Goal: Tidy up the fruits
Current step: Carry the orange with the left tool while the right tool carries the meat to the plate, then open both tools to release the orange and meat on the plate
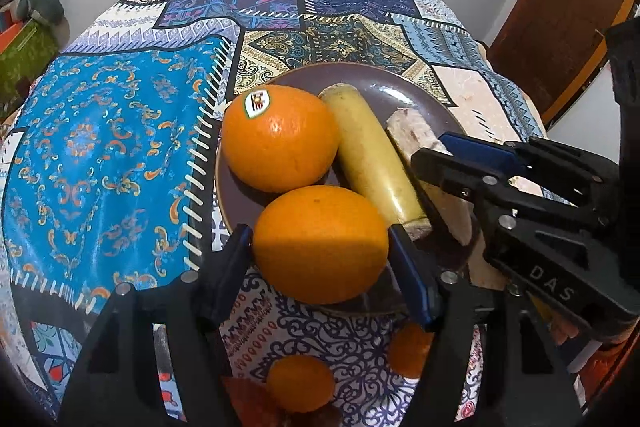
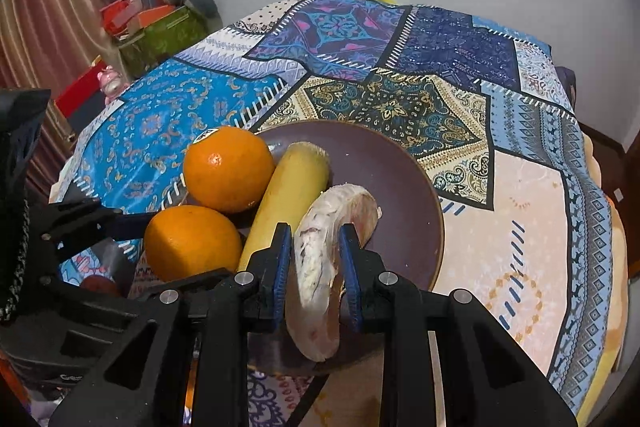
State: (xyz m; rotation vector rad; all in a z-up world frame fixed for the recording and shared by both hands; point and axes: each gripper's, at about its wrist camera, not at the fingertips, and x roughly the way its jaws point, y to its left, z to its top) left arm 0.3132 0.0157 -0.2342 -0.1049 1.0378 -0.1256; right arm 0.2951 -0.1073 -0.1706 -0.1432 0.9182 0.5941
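- Working from the left, a stickered orange (image 1: pixel 279 137) rests on the far-left part of the brown plate (image 1: pixel 400 83), touching the banana.
- Just nearer, the left gripper (image 1: pixel 320 247) has its blue pads set against both sides of a second orange (image 1: pixel 320 243) at the plate's near rim; it appears held, though whether it is lifted cannot be told.
- Two small oranges (image 1: pixel 301 383) lie on the patterned tablecloth (image 1: pixel 100 147), nearer than the plate.
- A yellow banana (image 1: pixel 374 157) lies mid-plate, its long axis running near to far.
- Rightmost, the right gripper (image 2: pixel 314 267) reaches in from the near side and is closed narrowly across a pale peeled fruit (image 2: pixel 324 259), whose long axis also runs near to far, in line with the fingers.
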